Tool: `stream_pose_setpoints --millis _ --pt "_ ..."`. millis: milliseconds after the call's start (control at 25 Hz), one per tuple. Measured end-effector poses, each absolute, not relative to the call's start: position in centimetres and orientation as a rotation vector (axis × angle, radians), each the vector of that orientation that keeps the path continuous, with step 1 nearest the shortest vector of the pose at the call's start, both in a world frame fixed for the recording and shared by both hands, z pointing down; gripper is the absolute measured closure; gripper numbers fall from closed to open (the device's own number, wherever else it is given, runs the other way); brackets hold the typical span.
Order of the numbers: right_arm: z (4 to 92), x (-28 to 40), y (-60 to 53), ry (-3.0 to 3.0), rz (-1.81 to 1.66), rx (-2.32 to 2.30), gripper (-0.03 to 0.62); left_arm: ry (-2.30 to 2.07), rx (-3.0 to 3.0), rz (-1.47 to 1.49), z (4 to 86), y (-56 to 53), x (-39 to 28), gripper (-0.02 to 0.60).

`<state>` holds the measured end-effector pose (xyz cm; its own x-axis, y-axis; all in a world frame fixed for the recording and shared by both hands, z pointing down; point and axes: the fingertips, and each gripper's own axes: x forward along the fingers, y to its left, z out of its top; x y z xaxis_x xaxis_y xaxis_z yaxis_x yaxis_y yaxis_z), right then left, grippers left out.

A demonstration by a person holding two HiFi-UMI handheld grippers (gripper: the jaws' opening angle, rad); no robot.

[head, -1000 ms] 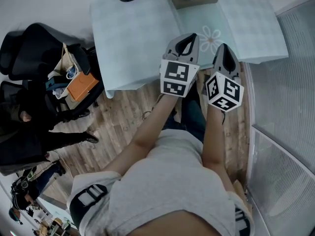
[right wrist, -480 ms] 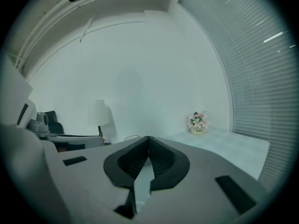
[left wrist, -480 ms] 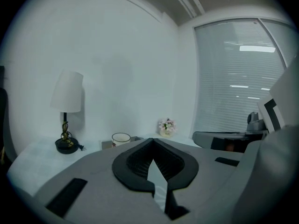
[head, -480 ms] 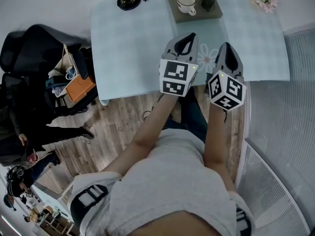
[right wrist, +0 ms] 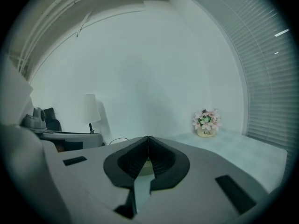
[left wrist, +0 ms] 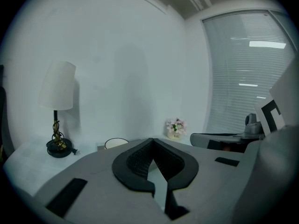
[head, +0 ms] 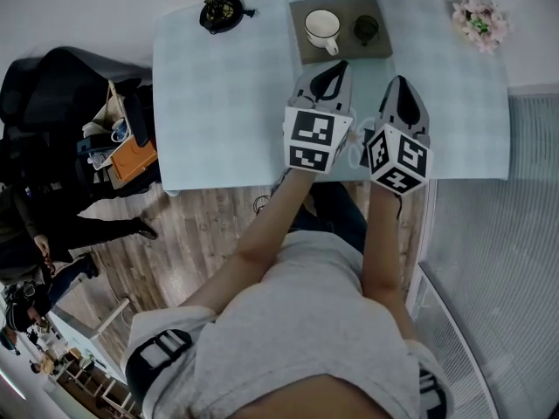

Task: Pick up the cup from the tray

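Observation:
A white cup [head: 321,29] with a dark rim stands on a brown tray [head: 342,50] at the far side of the pale blue table; its rim [left wrist: 116,143] shows just past the left jaw in the left gripper view. A small dark cup [head: 365,29] sits beside it on the tray. My left gripper [head: 336,65] hovers over the table just short of the tray, shut and empty. My right gripper [head: 398,81] is beside it to the right, also shut with nothing held. In each gripper view the jaw tips meet [left wrist: 152,139] [right wrist: 148,137].
A lamp with a dark base [head: 220,11] [left wrist: 58,107] stands at the table's far left. A pot of pink flowers [head: 478,17] [right wrist: 205,123] sits at the far right. Black chairs and a bag [head: 122,142] crowd the floor on the left. Window blinds [head: 498,278] run along the right.
Both grippers have moved forward over the table towards the tray, side by side. More of the table, the lamp and the flowers has come into view. The jaws stayed shut.

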<state>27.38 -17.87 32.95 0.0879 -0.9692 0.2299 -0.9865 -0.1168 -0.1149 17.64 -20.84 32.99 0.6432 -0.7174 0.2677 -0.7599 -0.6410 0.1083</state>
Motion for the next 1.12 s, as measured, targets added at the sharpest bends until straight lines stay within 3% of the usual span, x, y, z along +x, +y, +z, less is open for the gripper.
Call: stream_pose_setpoints --millis 1120 --pt "42.8 25.7 -28.3 -2.021 0.577 2.001 0.583 -1.179 2.563 0.410 39.3 -24.9 17.4 0.575"
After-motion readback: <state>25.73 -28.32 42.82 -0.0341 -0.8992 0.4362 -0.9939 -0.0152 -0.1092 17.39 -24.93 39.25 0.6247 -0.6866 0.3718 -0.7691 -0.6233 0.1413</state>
